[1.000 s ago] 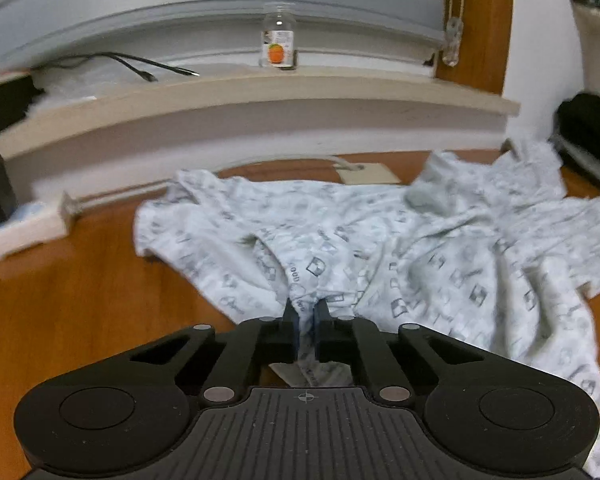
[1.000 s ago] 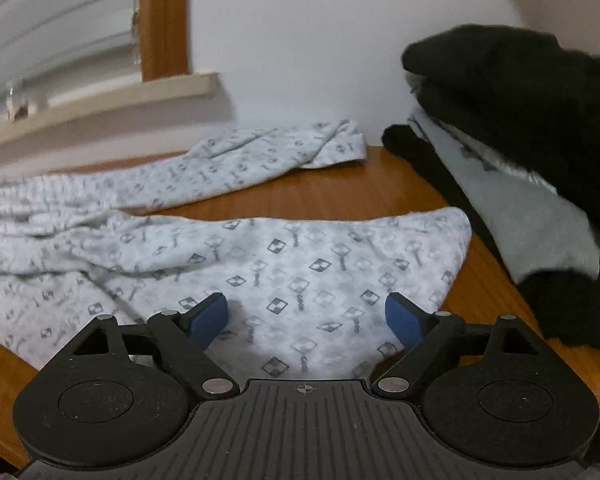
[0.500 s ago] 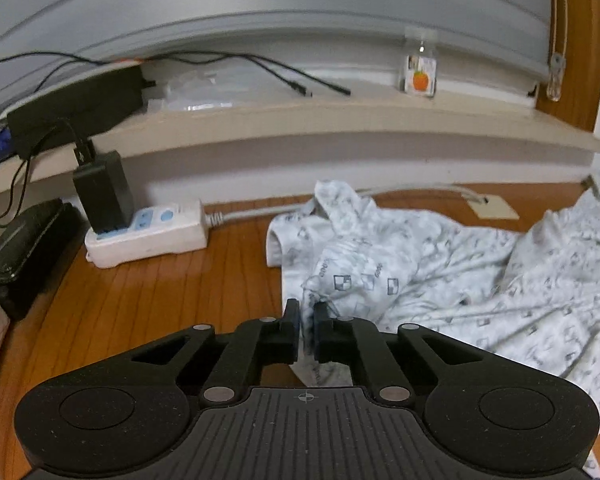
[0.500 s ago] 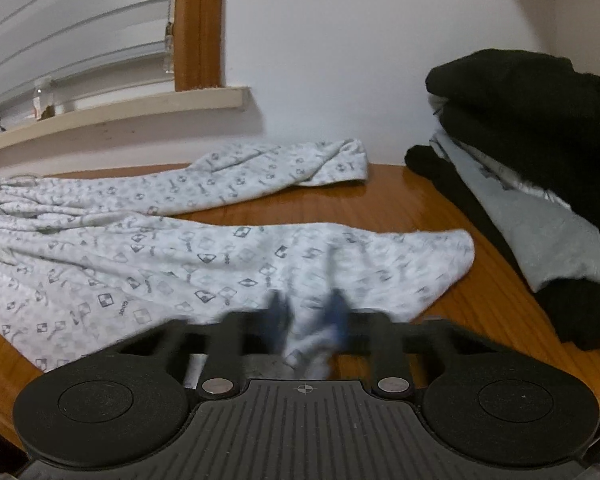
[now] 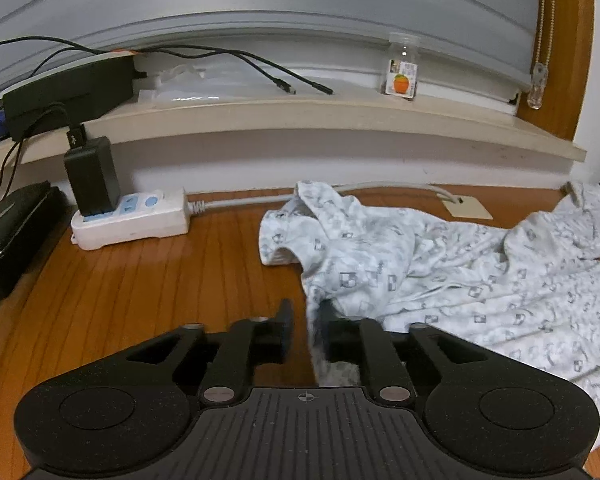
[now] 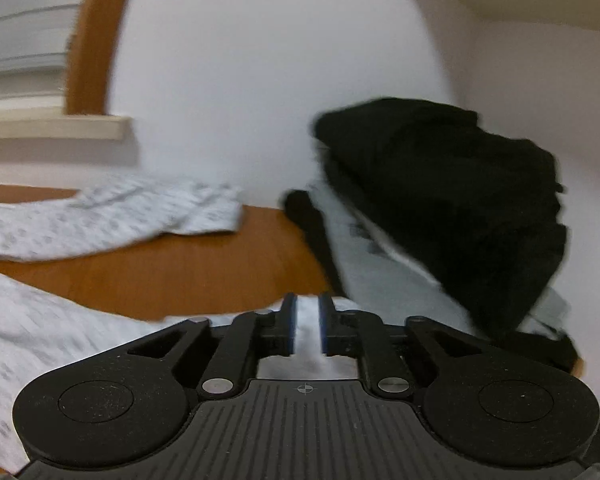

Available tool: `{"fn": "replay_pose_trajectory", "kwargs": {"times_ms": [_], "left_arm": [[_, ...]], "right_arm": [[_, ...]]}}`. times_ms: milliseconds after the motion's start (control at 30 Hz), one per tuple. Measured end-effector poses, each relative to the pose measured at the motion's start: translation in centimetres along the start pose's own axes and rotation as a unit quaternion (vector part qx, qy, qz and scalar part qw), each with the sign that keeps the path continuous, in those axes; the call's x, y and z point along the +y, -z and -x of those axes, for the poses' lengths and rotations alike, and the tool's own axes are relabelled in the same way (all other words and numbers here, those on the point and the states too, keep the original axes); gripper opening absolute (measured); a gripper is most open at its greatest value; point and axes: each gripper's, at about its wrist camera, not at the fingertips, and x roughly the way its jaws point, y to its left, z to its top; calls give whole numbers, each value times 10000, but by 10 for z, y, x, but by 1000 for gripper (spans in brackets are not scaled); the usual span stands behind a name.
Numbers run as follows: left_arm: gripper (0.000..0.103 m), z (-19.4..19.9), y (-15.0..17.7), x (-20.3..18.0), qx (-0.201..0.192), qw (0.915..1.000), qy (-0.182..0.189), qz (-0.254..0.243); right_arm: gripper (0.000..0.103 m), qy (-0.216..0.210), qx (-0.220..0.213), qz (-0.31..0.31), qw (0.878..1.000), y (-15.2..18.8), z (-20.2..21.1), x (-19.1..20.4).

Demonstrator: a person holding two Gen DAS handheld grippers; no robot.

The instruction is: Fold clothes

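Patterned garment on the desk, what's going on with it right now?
A person is working the white patterned garment spread on the wooden desk with two handheld grippers. The left gripper is opening, fabric still between its fingers against the right one. The right gripper has a fold of it between its pads, jaws opening too. Folded dark clothes sit stacked alongside.

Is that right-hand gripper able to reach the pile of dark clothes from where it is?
Probably yes. The dark clothes pile sits just ahead and to the side, with nothing between, but the right gripper has patterned cloth between its opening jaws.
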Motion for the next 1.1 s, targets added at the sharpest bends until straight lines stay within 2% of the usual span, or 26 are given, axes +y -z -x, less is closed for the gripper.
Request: {"fn": "replay_pose_trajectory", "kwargs": {"times_ms": [100, 233, 267, 300, 333, 467, 533, 700, 967, 1033, 1067, 1100], "left_arm": [[22, 6, 5, 2, 2, 10000, 53, 65], [22, 13, 13, 5, 1, 9998, 121, 160], [25, 13, 15, 5, 0, 9998, 128, 173], [35, 14, 18, 5, -2, 9997, 136, 186], [39, 14, 20, 5, 0, 9997, 149, 198], [39, 10, 26, 2, 26, 9994, 259, 238], [39, 6, 26, -1, 37, 9993, 291, 233], [39, -1, 27, -7, 51, 9993, 304, 222], [39, -2, 28, -8, 44, 9992, 323, 244], [39, -2, 28, -8, 42, 9991, 328, 250], [39, -2, 28, -8, 41, 9991, 331, 253], [39, -3, 28, -8, 40, 9991, 333, 256]], "right_arm": [[40, -700, -212, -61, 9973, -11, 4, 37], [42, -1802, -283, 188, 9831, -30, 5, 113], [42, -2079, -284, 296, 9773, -35, 5, 136], [43, -2376, -279, 406, 9701, -40, 6, 160], [44, -2694, -254, 513, 9613, -45, 9, 185], [46, -3776, -75, 767, 9227, -65, 14, 276], [46, -4140, -4, 905, 9058, -73, 16, 318], [46, -4531, 311, 1073, 8844, -86, 13, 385], [43, -4577, 503, 1420, 8762, -77, 10, 422], [24, -4593, 519, 1401, 8756, -75, 8, 417], [20, -4622, 506, 1375, 8746, -75, 7, 413], [12, -4657, 441, 1327, 8738, -77, 8, 407]]}}
